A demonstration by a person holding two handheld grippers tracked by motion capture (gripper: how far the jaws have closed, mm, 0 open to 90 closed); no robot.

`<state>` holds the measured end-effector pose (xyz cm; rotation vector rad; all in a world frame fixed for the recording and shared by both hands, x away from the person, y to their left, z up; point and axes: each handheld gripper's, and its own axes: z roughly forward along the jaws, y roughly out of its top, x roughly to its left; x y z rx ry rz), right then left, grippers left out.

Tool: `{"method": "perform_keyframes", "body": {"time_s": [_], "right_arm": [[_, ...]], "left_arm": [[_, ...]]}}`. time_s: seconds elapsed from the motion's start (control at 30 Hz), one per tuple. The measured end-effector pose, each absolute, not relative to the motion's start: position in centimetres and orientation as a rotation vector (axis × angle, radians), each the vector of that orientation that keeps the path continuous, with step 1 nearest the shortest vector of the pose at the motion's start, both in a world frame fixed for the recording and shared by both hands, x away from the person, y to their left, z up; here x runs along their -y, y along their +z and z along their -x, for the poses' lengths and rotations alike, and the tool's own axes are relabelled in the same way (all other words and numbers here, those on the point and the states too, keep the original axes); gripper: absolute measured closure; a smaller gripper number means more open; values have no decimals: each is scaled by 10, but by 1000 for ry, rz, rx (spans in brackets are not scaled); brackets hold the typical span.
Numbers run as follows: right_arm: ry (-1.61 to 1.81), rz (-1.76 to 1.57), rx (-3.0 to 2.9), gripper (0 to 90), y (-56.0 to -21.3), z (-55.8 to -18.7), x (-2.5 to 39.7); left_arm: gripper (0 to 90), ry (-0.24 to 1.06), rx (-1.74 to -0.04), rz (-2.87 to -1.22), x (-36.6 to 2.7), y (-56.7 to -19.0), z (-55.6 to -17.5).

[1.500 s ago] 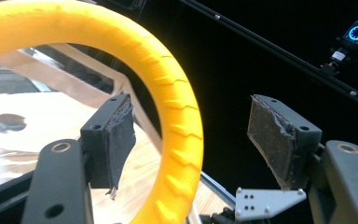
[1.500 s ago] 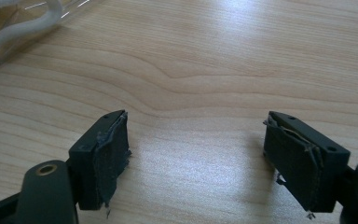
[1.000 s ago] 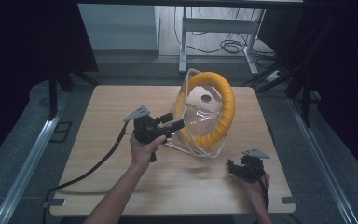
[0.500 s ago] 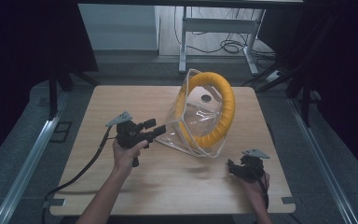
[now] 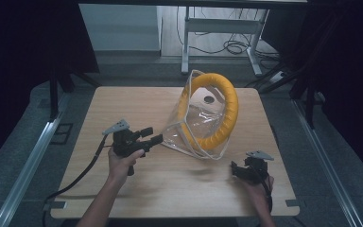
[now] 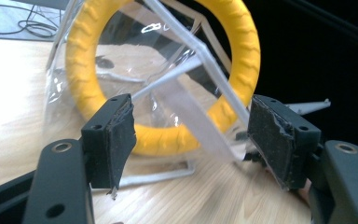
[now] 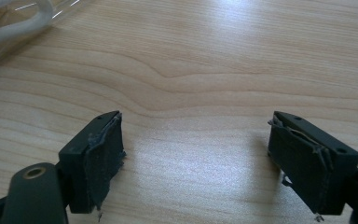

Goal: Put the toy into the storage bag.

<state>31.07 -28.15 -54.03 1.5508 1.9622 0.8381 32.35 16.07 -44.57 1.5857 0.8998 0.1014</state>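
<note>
Your left gripper (image 5: 152,135) sits on the pale wooden bench (image 5: 123,104), jaws spread apart and aimed at the clear plastic bag with white trim (image 5: 189,135), its tips just beside the bag's near corner. Inside that bag a yellow ridged foam ring (image 5: 227,111) stands upright, near the bench's middle. In the left gripper view the ring (image 6: 168,140) shows between the jaws. Your right gripper (image 5: 237,169) rests near the front right edge, jaws wide apart over bare wood, well clear of the bag.

A light wooden square table (image 5: 123,104) carries a clear plastic bag with white edging (image 5: 194,124), holding an upright yellow ribbed foam ring (image 5: 230,109), near the table's far right corner.
</note>
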Motion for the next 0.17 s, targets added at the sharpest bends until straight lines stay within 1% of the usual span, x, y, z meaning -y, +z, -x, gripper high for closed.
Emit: {"method": "perform_keyframes", "body": {"time_s": [0.17], "right_arm": [[834, -1560, -1956, 162, -540, -311, 281]], "left_arm": [[316, 117, -923, -1589, -175, -453, -318]]}}
